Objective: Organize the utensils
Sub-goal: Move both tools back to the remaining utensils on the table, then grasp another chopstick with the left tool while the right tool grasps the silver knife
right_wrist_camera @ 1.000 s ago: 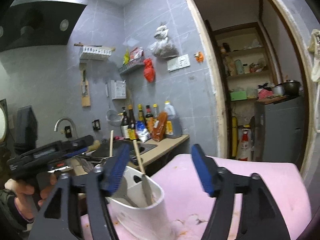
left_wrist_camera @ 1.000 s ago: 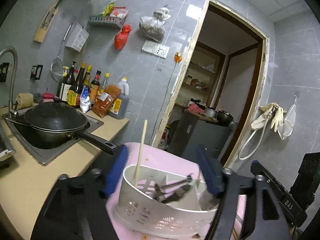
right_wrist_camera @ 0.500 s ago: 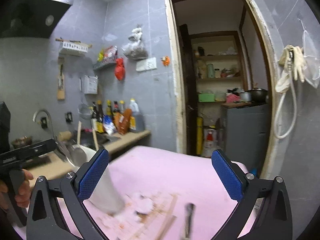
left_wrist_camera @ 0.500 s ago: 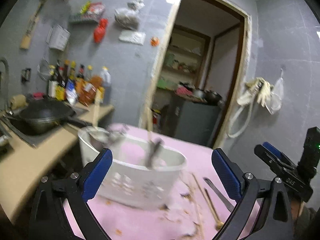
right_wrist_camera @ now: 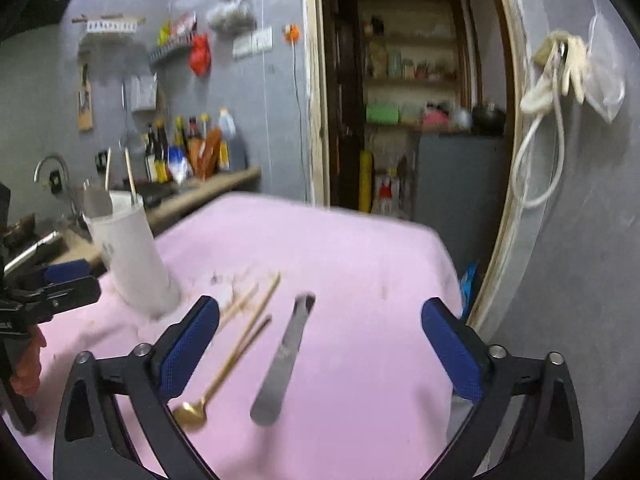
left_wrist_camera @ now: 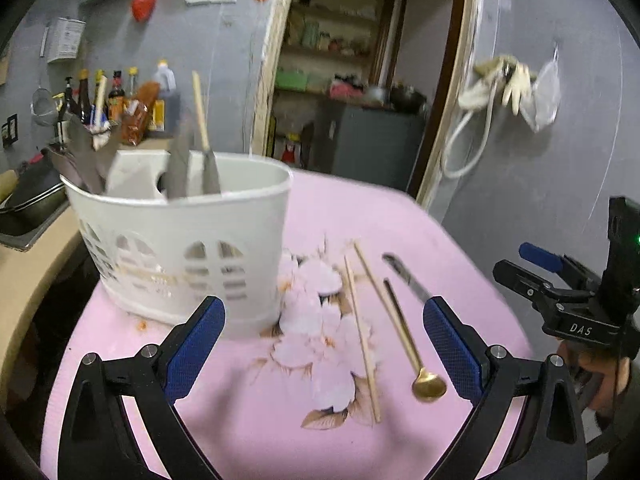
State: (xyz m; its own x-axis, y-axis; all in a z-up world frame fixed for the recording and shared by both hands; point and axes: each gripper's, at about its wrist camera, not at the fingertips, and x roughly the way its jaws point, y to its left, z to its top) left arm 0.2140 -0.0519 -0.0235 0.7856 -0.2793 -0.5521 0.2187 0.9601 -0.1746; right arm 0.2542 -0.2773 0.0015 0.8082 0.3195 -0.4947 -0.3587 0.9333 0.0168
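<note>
A white slotted utensil holder (left_wrist_camera: 180,240) stands on the pink table (left_wrist_camera: 248,432), with chopsticks and metal utensils upright in it; it also shows in the right wrist view (right_wrist_camera: 132,256). On the cloth lie two wooden chopsticks (left_wrist_camera: 362,332), a gold spoon (left_wrist_camera: 416,356) and a steel knife (left_wrist_camera: 406,276). In the right wrist view the knife (right_wrist_camera: 286,356), gold spoon (right_wrist_camera: 224,372) and chopsticks (right_wrist_camera: 256,300) lie ahead of my open, empty right gripper (right_wrist_camera: 320,348). My left gripper (left_wrist_camera: 320,348) is open and empty, just in front of the holder.
A kitchen counter (left_wrist_camera: 28,280) with a wok and sauce bottles (left_wrist_camera: 116,100) runs along the left. A doorway (right_wrist_camera: 412,100) opens behind the table. Gloves and a hose (left_wrist_camera: 504,80) hang on the right wall. The right gripper shows at the table's right edge (left_wrist_camera: 560,288).
Both grippers have opened wide and pulled back from the holder. The views have swung right and down, bringing the loose utensils on the cloth into sight.
</note>
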